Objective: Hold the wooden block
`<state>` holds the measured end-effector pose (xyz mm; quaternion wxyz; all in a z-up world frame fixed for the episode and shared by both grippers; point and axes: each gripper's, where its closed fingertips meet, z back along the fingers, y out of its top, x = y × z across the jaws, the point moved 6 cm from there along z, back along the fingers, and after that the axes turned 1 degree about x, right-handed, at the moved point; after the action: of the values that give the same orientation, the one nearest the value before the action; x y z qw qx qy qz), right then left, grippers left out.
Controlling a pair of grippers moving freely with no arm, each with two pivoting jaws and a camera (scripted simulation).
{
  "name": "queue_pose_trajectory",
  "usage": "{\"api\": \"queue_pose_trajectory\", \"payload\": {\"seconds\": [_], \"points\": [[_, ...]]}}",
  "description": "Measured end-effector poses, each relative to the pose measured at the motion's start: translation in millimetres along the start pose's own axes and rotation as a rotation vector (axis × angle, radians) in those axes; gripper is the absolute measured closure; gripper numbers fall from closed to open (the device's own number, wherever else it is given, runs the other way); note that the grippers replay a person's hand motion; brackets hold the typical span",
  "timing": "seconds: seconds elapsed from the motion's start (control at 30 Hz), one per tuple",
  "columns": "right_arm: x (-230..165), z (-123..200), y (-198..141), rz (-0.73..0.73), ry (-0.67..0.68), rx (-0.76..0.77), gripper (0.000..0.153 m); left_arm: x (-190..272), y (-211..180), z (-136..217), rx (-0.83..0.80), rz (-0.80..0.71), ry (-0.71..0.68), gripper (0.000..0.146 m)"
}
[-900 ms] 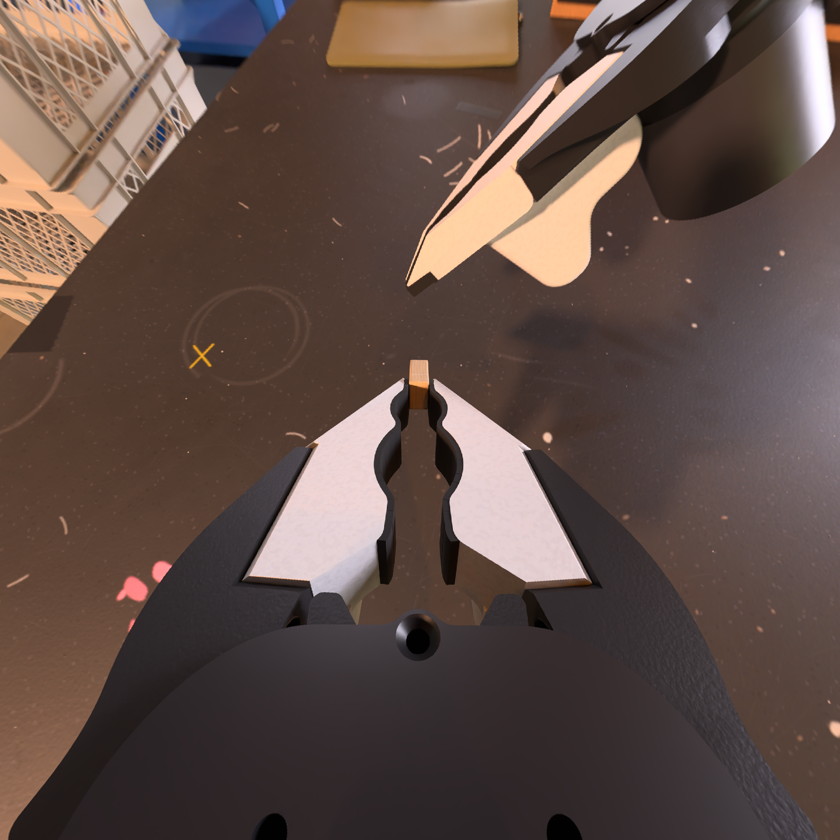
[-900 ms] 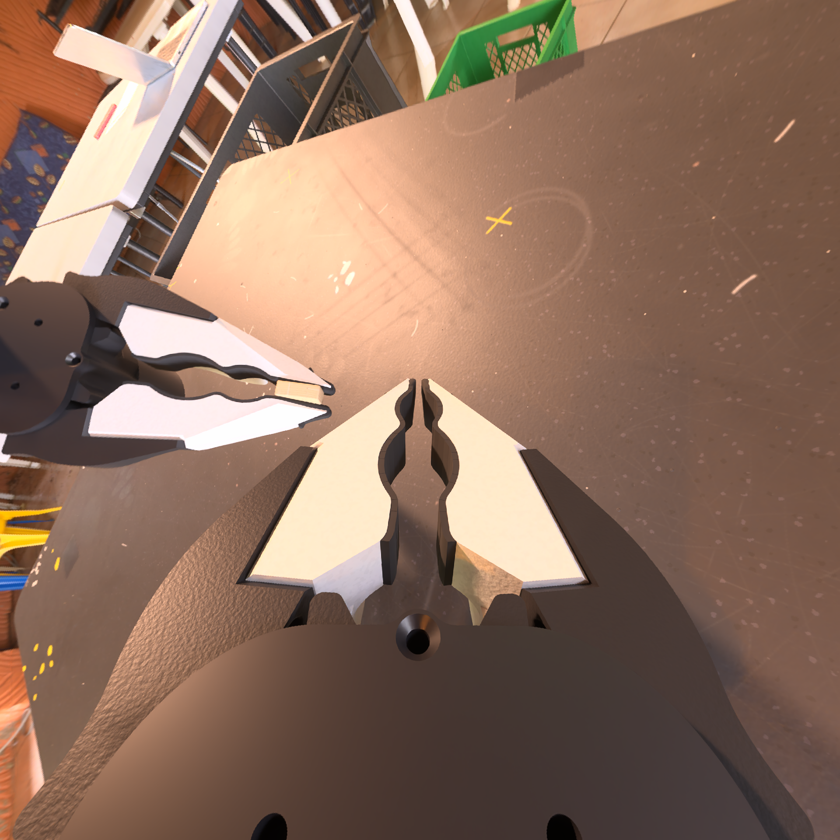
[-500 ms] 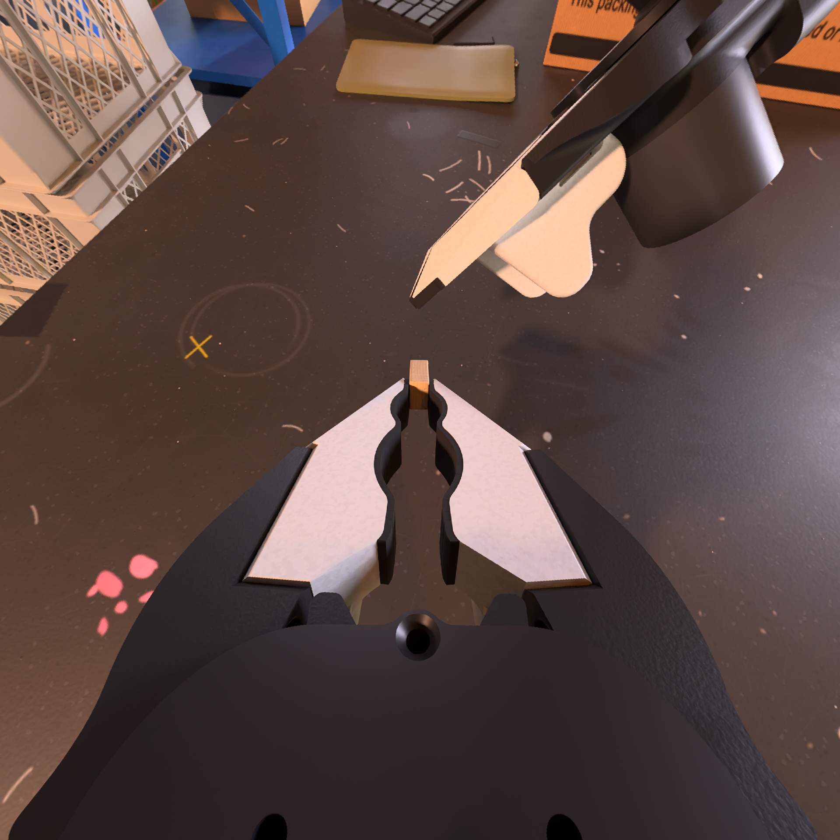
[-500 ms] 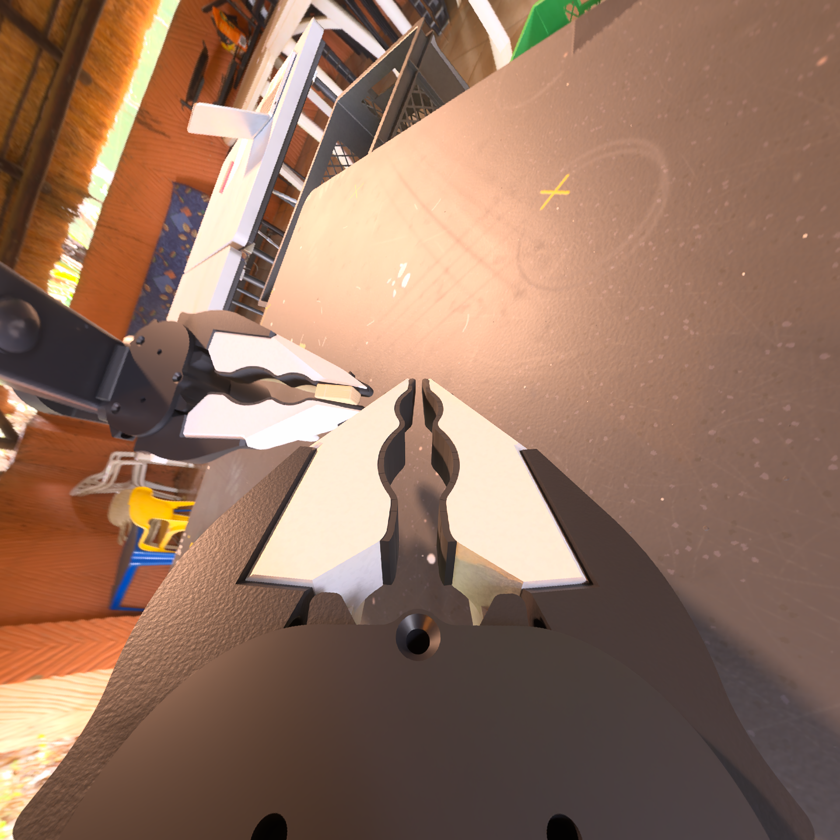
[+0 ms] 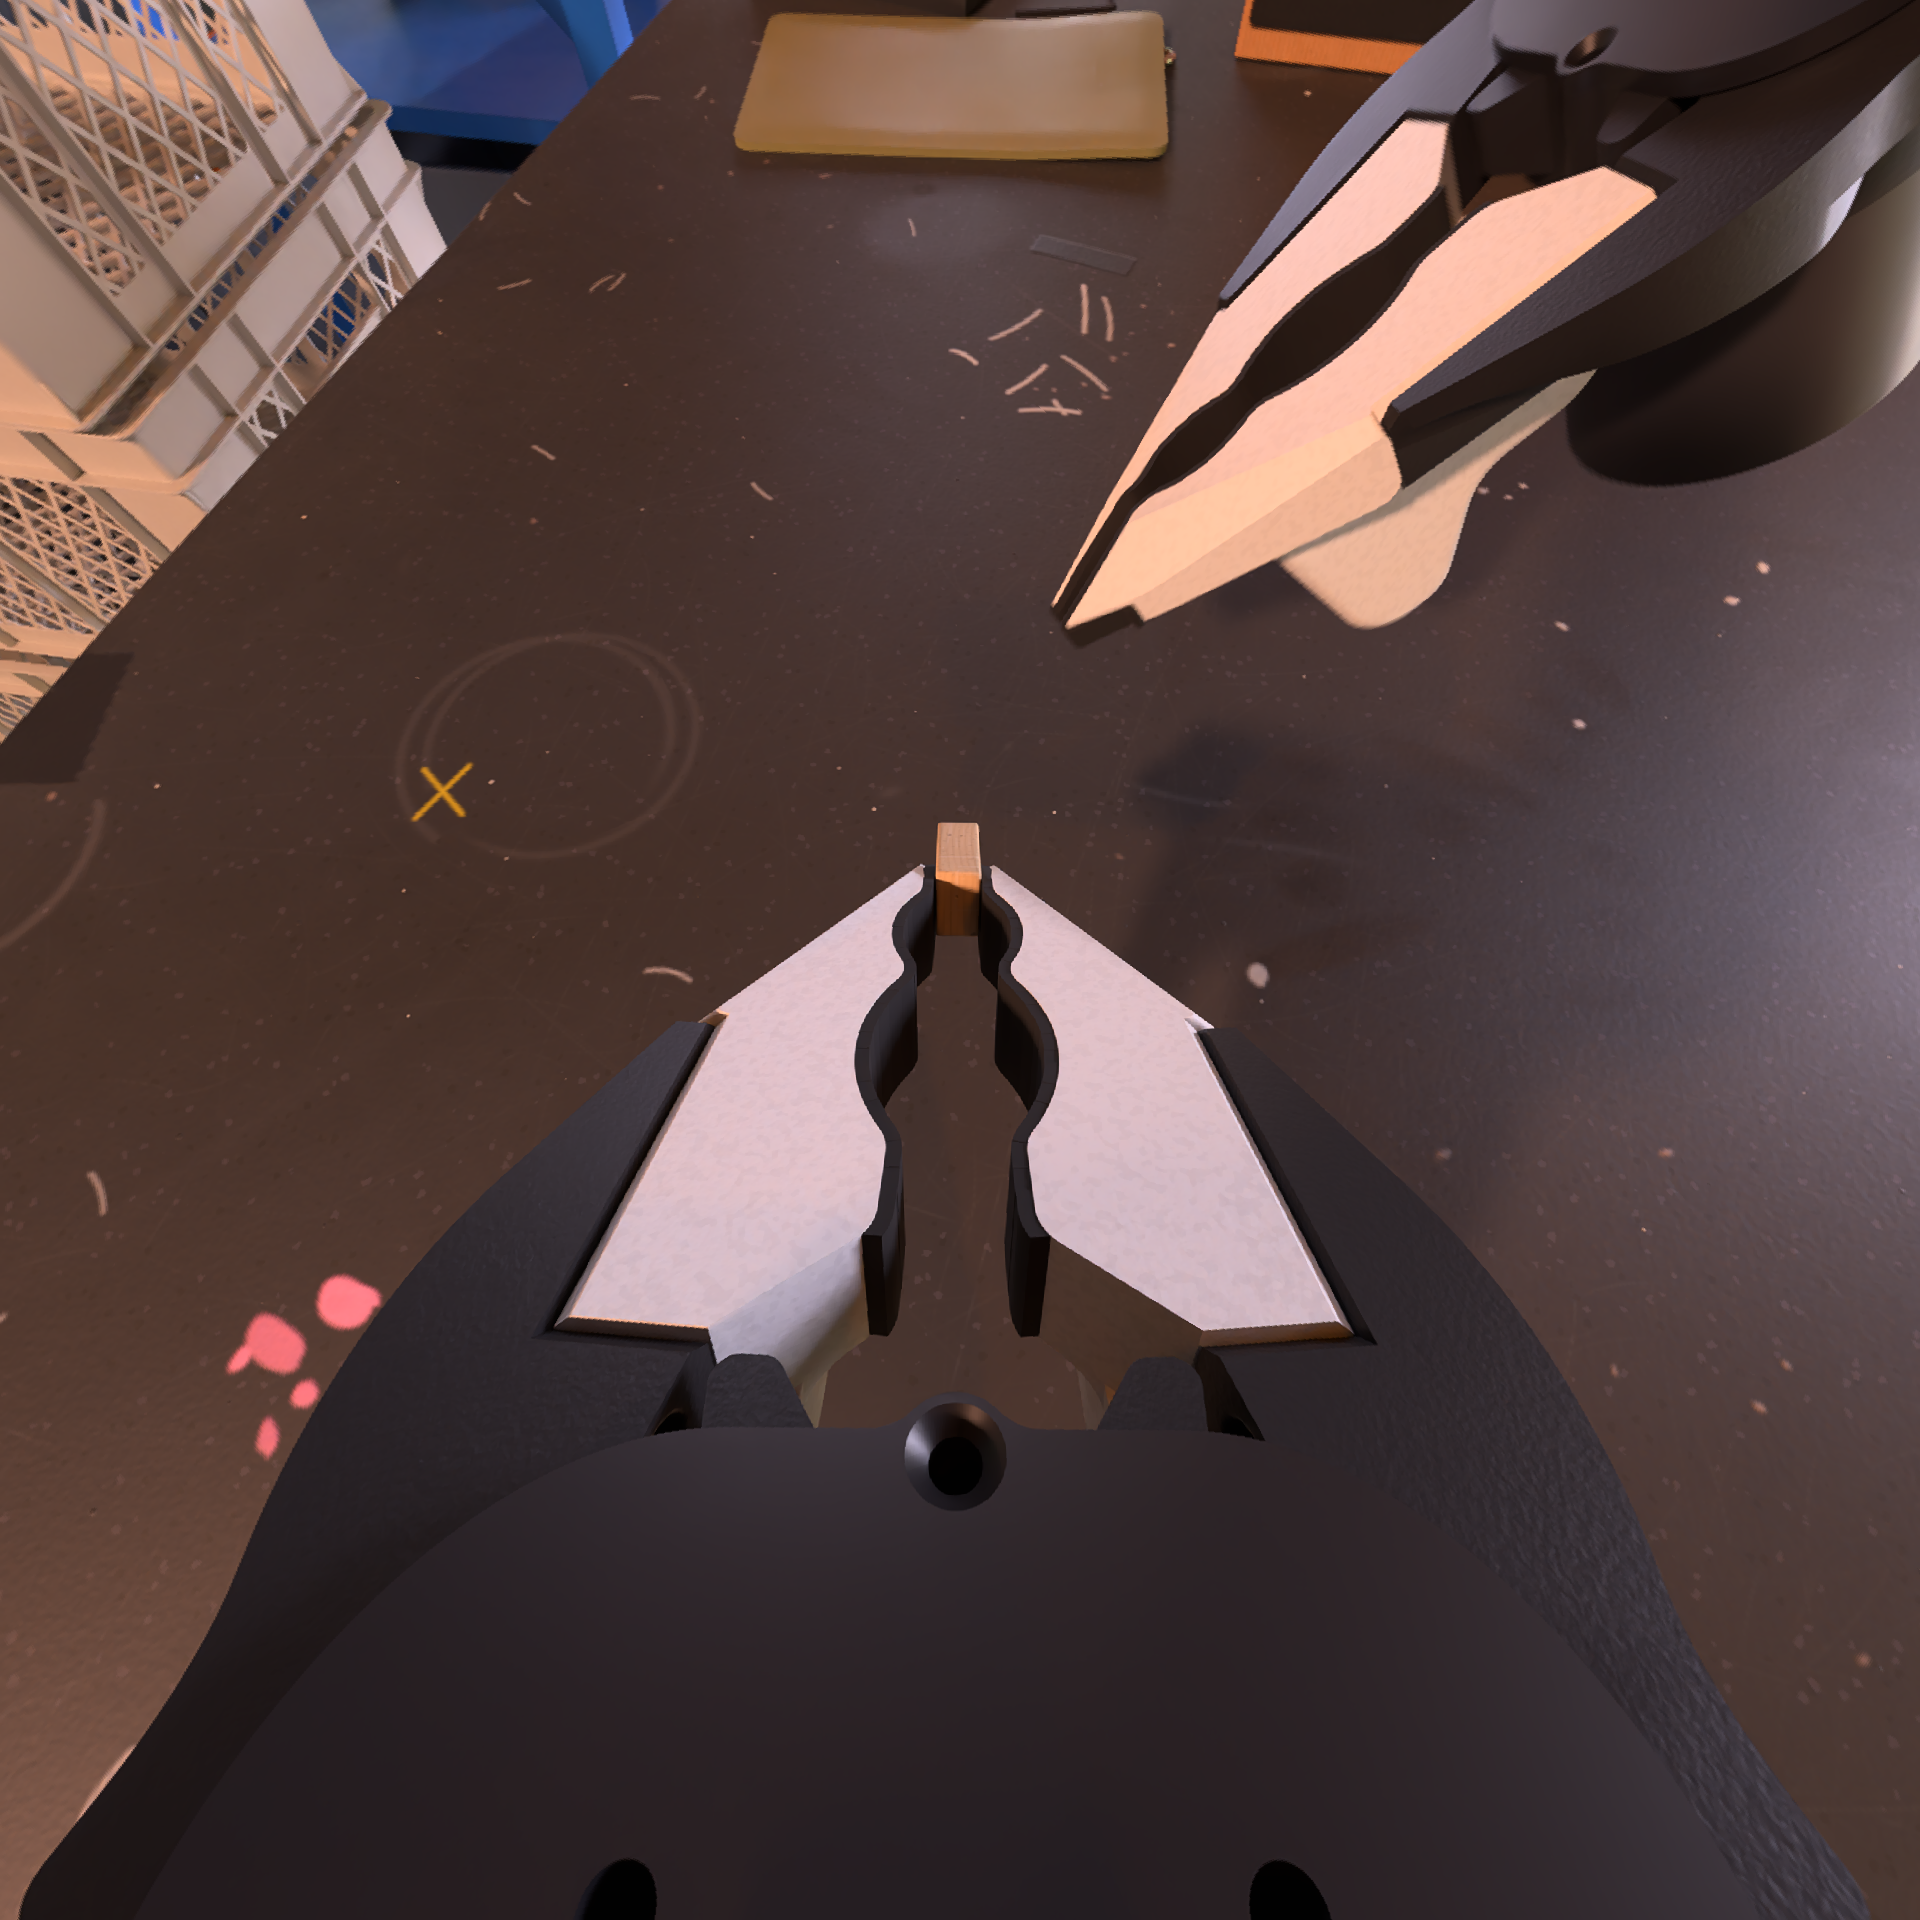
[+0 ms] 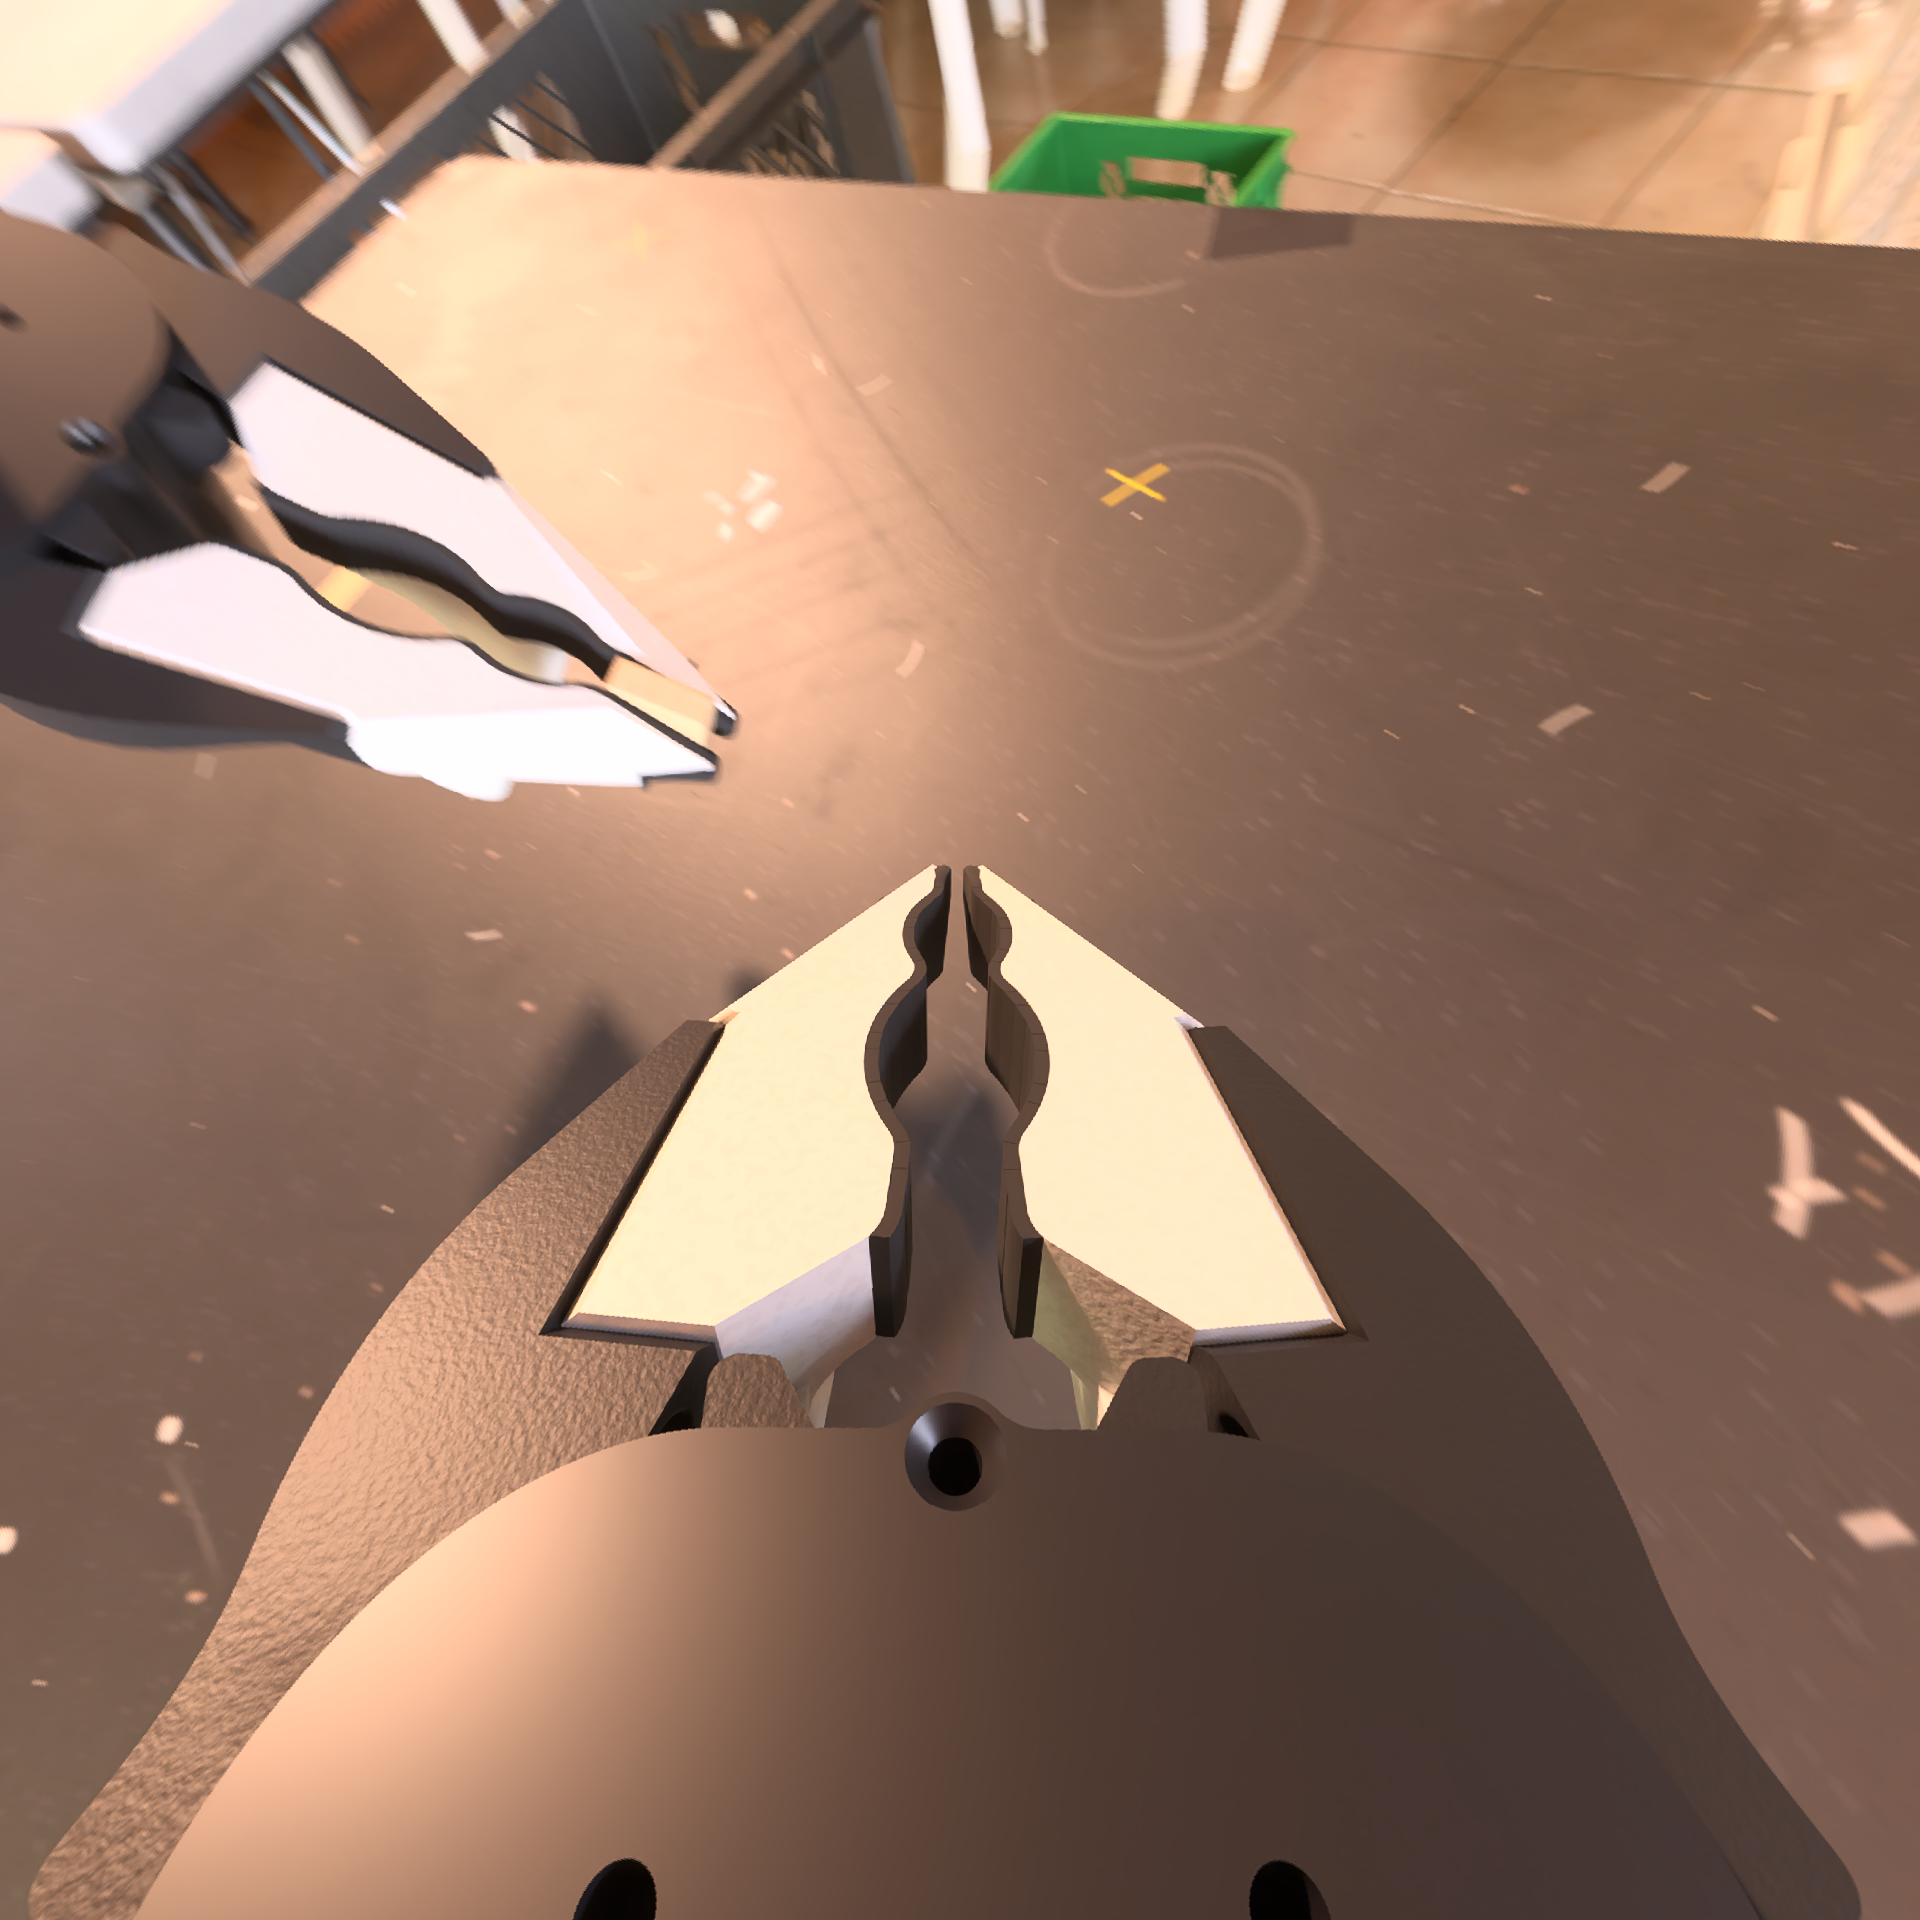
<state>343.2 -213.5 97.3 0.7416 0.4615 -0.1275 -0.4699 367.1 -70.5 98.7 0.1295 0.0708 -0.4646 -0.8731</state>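
A small wooden block (image 5: 957, 878) is pinched between the tips of my left gripper (image 5: 957, 883), held above the dark table (image 5: 727, 499). It also shows in the right wrist view (image 6: 665, 694), between the left gripper's tips (image 6: 712, 732) at the left. My right gripper (image 6: 956, 873) is shut and empty, over the table. In the left wrist view it (image 5: 1086, 613) hangs at the upper right, its tip pointing down and left toward the block, apart from it.
A yellow cross inside a faint ring (image 5: 442, 792) marks the table left of the block, also in the right wrist view (image 6: 1135, 484). White lattice crates (image 5: 156, 260) stand at the left edge. A tan pad (image 5: 951, 88) lies at the far end. A green crate (image 6: 1143, 161) sits beyond the table.
The right gripper has swung and turned, now seen farther right in the left wrist view; its own view now looks down flatter on the table. The left gripper keeps hold of the block.
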Motion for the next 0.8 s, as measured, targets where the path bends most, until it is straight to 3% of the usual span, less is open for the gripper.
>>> {"api": "queue_pose_trajectory", "payload": {"seconds": [0.27,0.5,0.67,0.8], "points": [[17.7,40.4,-48.3,0.083,-0.182,-0.252,0.150,11.1,1.5,0.4,-0.008,-0.019,-0.066,0.139],[9.3,62.8,-72.3,0.135,-0.298,-0.159,0.150,36.3,2.3,0.4,-0.025,-0.009,-0.218,0.139],[5.4,67.3,-64.4,0.062,-0.217,-0.088,0.150,46.7,0.3,2.9,-0.066,0.064,-0.200,0.140],[0.3,66.5,-49.4,0.130,-0.165,-0.006,0.150,49.6,-0.5,6.8,-0.070,0.056,-0.153,0.140]]}}
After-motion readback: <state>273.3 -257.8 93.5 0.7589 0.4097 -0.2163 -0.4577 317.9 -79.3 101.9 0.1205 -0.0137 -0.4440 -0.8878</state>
